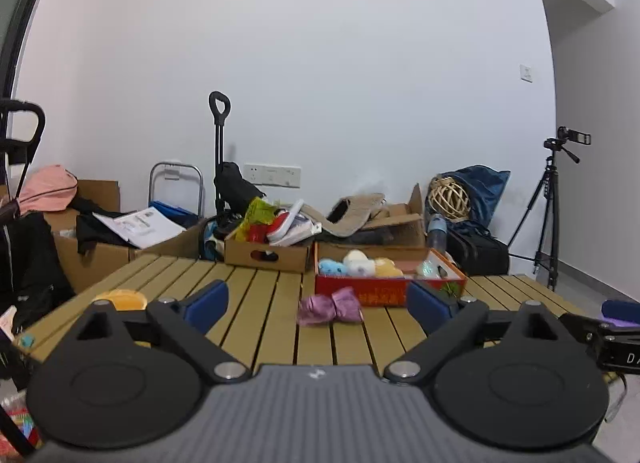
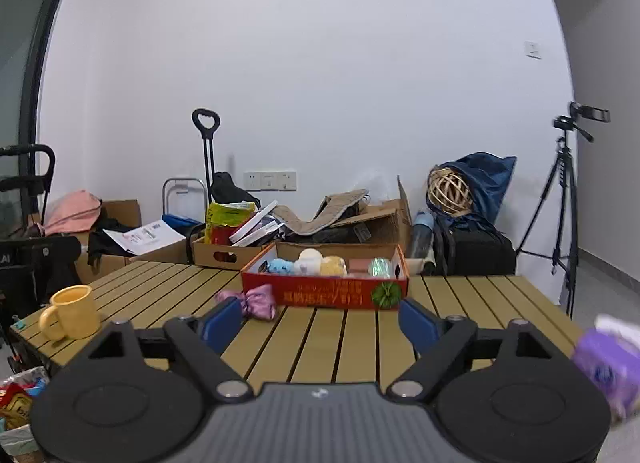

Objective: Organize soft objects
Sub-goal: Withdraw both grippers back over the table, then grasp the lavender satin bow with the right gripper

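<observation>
A purple soft pouch point(image 1: 330, 306) lies on the slatted wooden table point(image 1: 260, 323), just in front of a red box point(image 1: 388, 290). The box holds blue, white and yellow soft balls point(image 1: 358, 263). My left gripper point(image 1: 318, 303) is open and empty, its blue pads either side of the pouch, short of it. In the right wrist view the pouch point(image 2: 256, 301) lies left of the red box point(image 2: 326, 291). My right gripper point(image 2: 320, 323) is open and empty above the table, in front of the box.
A yellow mug point(image 2: 74, 311) stands at the table's left point(image 1: 120, 299). A purple packet point(image 2: 608, 359) sits at the right edge. Cardboard boxes point(image 1: 266, 253) with clutter, a trolley point(image 1: 219, 151), bags and a tripod with camera point(image 1: 554, 199) stand behind the table.
</observation>
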